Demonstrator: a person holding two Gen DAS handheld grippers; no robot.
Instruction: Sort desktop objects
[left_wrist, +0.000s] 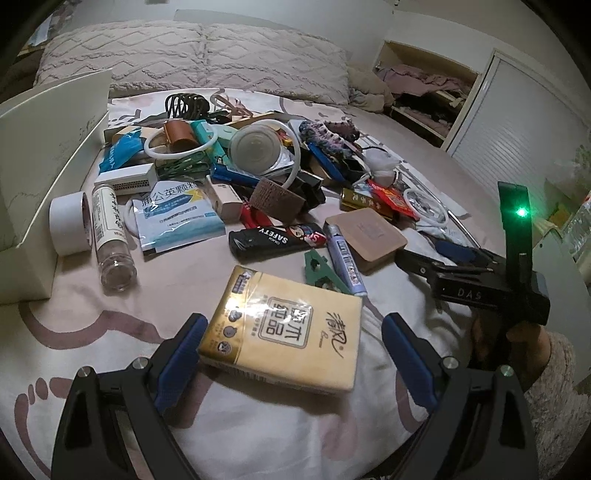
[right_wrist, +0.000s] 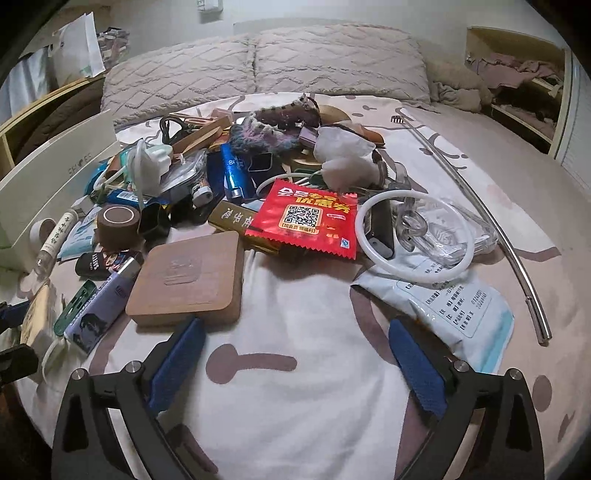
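Yellow plastic film over soft folded paper: tissue pack (left_wrist: 284, 328), lying flat on the bed (left_wrist: 110, 387) between the spread blue pads of the left gripper (left_wrist: 291, 354), one pad just beside its left edge, the other a little clear of its right corner. Likely light, squashy, springy under pressure, with a slick wrapper that could slide; best taken across the two long sides near the middle, pressed just enough to dent without crushing. Printed with a white label block of dark characters, small round badges along the left side, a script logo towards the right; glossy, catching glare near the top. Just beyond the tissue pack: a green clip (left_wrist: 321, 273), a pale purple lighter (left_wrist: 345, 258) and a black lighter (left_wrist: 273, 240); further beyond and to the right, a flat tan square box (left_wrist: 369, 232); far to its left, a roll of white tape (left_wrist: 70, 223), a clear bottle (left_wrist: 109, 240) lying on its side and an open white box (left_wrist: 40, 155). Right gripper (right_wrist: 295, 354) likewise wide open and holding nothing, hovering over bare sheet to the right of the tissue pack, the tan box just beside its left pad, a white ring (right_wrist: 415, 236) and a red packet (right_wrist: 306, 218) beyond. No counter in view; everything spread on the bed.
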